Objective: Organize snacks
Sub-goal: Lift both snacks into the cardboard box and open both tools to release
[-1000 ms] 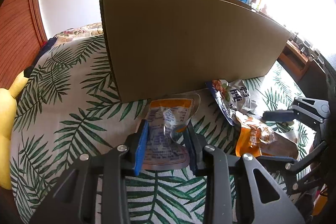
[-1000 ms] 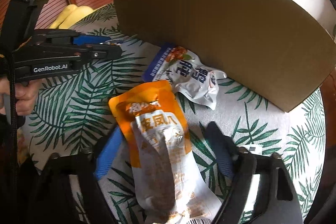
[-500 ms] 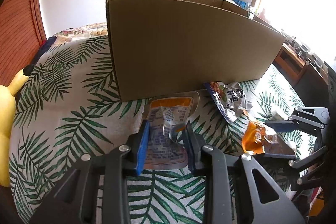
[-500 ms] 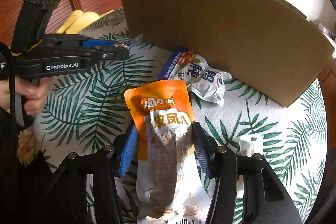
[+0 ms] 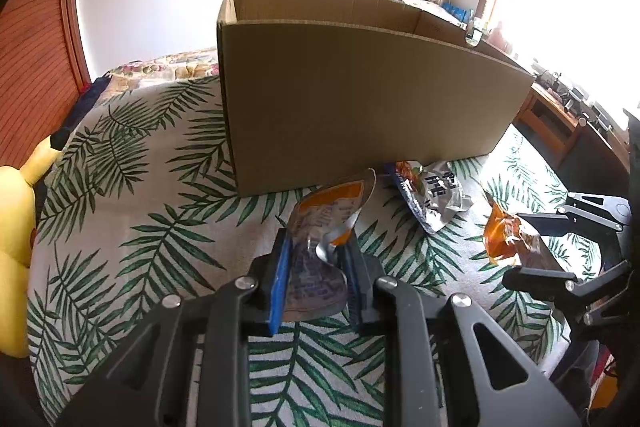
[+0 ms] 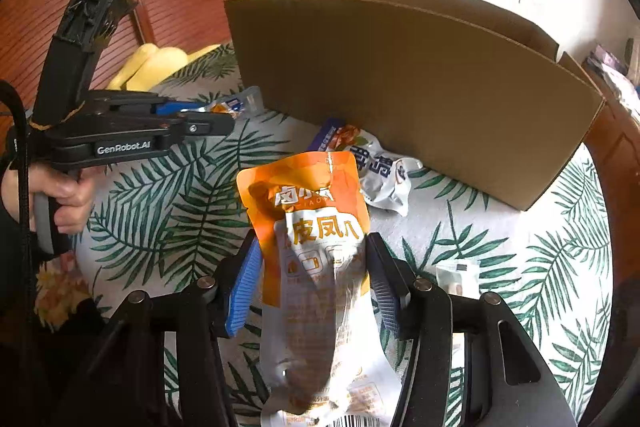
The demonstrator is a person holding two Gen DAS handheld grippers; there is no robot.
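Glossy crinkled foil snack pouches lie on matt leaf-print cloth — beside a matt cardboard box.

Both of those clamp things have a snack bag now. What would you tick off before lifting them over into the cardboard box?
1. Left gripper on its orange pouch: fingers are closing, pouch crumpled between them. Ok.
2. Right gripper on the large orange pouch: pads press its sides. Ok.
3. Cardboard box open on top: ok.
4. Room inside the box: cannot tell, floor hidden.
5. Blue-and-silver bag lying against the box front, under the path: not ok if a pouch drags low.
6. Large pouch's lower end hangs past the frame: cannot tell whether it clears.
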